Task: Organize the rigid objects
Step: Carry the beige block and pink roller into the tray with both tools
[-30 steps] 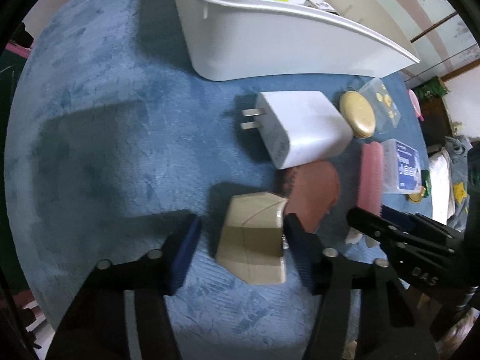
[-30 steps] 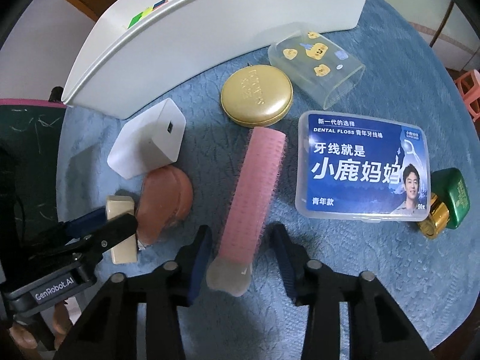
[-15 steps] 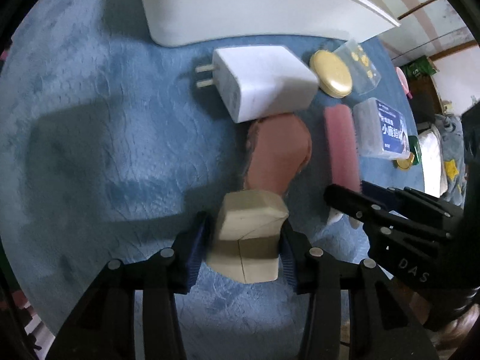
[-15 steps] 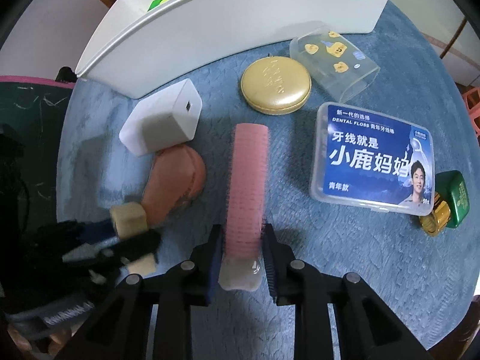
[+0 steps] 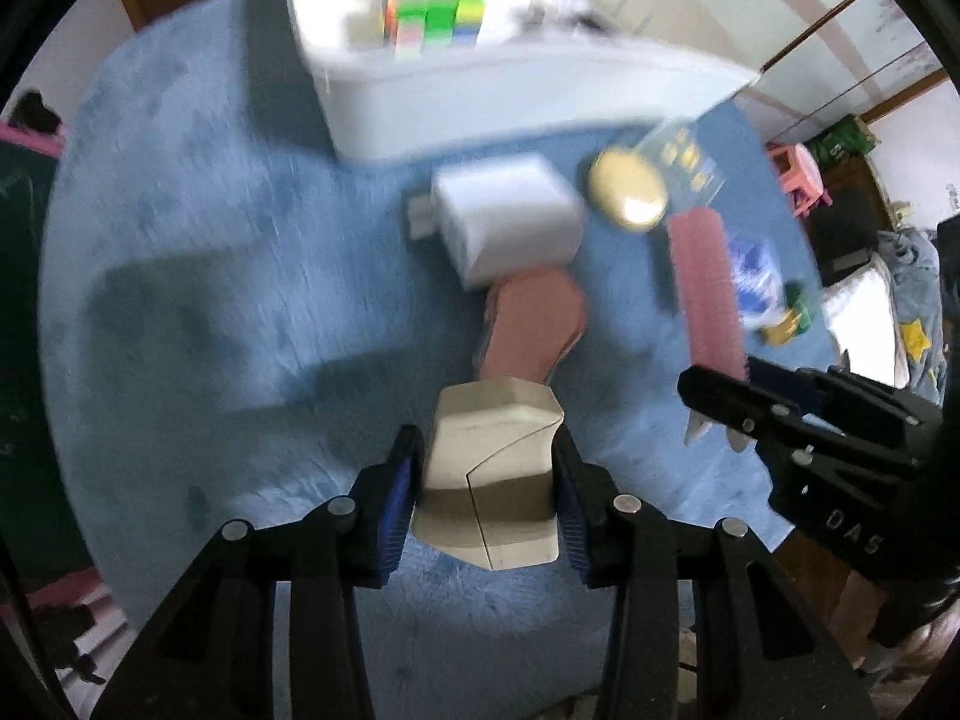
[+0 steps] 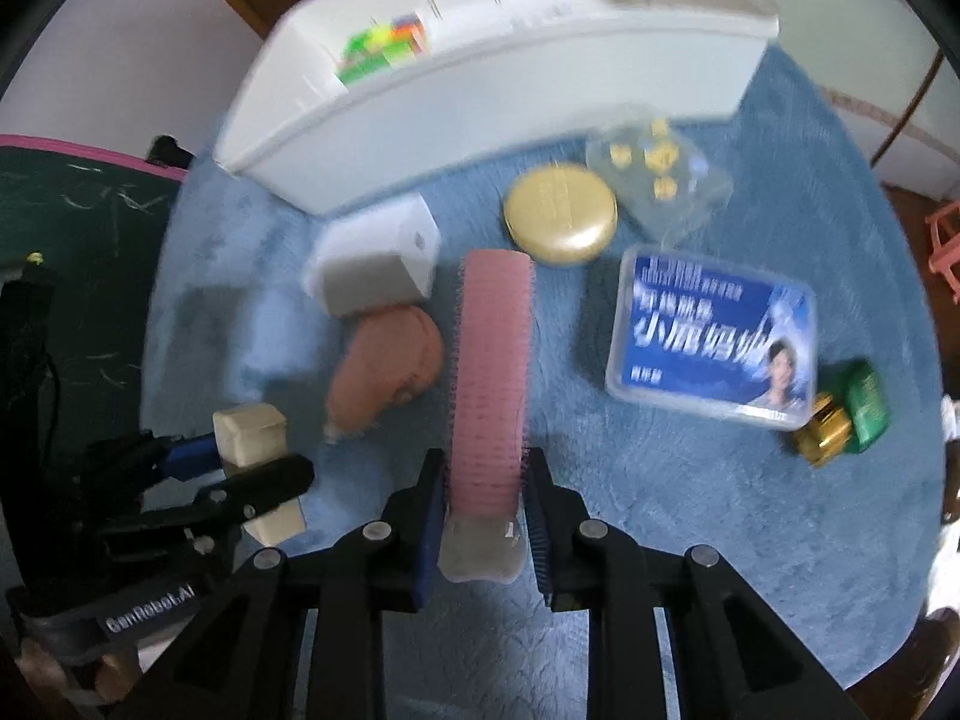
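2 grips: both just closed, lifting now.
L gripper: clamped on beige plastic block.
R gripper: clamped on pink bristly roller.
Next: prob. white plastic bin.

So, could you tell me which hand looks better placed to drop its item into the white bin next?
Probably the left. Its tongs are shut on the beige block, with open carpet up to the white bin. The right tongs hold the long pink roller, with the gold tin and charger ahead.
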`<state>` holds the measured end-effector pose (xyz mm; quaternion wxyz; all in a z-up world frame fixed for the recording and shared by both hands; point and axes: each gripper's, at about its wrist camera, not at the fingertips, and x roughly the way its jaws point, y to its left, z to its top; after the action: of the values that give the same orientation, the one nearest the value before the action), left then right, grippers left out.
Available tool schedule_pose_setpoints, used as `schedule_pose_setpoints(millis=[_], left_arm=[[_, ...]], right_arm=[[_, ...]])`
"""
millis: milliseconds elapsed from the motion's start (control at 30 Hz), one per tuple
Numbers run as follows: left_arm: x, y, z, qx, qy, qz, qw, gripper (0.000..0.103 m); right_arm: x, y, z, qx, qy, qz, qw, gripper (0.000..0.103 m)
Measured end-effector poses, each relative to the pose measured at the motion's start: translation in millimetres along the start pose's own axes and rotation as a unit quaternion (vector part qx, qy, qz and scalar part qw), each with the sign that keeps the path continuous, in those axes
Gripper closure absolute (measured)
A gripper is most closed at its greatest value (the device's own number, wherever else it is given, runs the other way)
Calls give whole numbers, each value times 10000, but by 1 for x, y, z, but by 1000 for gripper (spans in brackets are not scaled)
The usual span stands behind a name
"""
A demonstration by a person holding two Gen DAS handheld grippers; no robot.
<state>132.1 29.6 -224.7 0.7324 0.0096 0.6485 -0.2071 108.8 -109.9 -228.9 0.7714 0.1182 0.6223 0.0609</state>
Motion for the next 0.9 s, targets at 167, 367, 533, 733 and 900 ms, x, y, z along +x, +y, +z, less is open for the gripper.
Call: schedule_pose_setpoints(millis=[167,367,533,733,900], left_arm=[[-68,-11,30,169,-665,68,9976,58],[-140,-15,77,511,-1369,202,9891,58],[-166,-29,127,843,-1828,507,9782,58],[-174,-36,195,799,-2239,675,9690,58],[-163,-34,235,725,-2330,707,9672,58]], right_arm=[[-50,-3,18,-176,-500,151,9985,78],[-112,7,55,-433,-1123,223,9925,78],[-159,10,99,-591,-1613,48,9851,78],[-191,-1,159,-438,-2117,-332,9758,78],[-203,-15,201,-208,-2416,-524,9687,78]])
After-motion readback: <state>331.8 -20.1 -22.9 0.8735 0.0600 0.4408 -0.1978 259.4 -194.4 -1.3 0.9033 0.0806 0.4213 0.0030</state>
